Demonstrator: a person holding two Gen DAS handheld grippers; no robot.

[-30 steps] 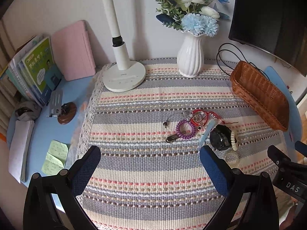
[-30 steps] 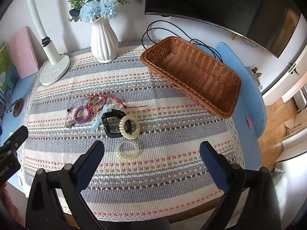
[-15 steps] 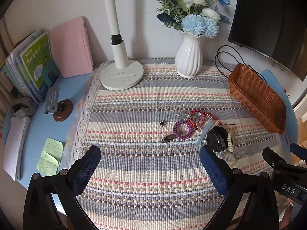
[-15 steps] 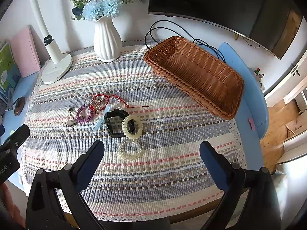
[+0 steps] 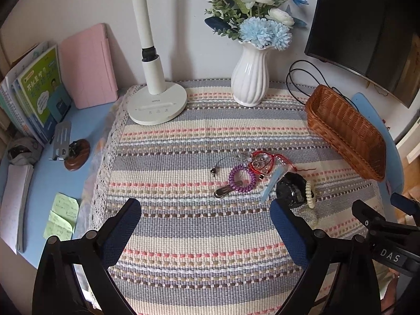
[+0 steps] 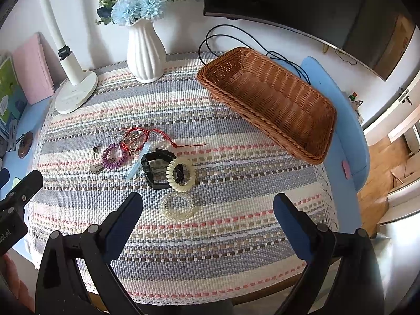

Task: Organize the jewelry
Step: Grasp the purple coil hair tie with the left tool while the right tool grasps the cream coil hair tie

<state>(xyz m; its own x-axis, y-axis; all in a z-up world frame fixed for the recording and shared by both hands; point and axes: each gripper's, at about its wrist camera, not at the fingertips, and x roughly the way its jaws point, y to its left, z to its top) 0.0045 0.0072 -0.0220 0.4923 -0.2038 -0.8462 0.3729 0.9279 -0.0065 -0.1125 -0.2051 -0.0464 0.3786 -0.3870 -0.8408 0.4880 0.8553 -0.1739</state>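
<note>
A: How are the tongs sitting?

B: The left tongs (image 5: 204, 218) are hovering over the near part of the striped cloth (image 5: 183, 236), spread wide and gripping nothing. The right tongs (image 6: 207, 210) are hanging the same way, spread and empty, and their far tips are poking into the left view at the right edge.

A: And the jewelry?

B: It is lying in a loose heap mid-cloth, left of the basket (image 6: 309, 110), which is sitting apart at the far right. A purple coil (image 6: 114, 156) is resting against a metal clip (image 6: 95, 168), with a red cord (image 6: 141, 134) tangled just beyond. A black band (image 6: 155, 169) is touching a cream coil (image 6: 181, 174), and a clear bracelet (image 6: 178, 206) is lying nearest, between the right fingertips (image 6: 131, 207).

A: Anything getting lost?

B: In the left view the right blue pad is covering part of the black band, and the clear bracelet is barely showing. The beads inside the red cord are too small to sort out. The lamp (image 5: 155, 78) is being cut off at the top.
</note>
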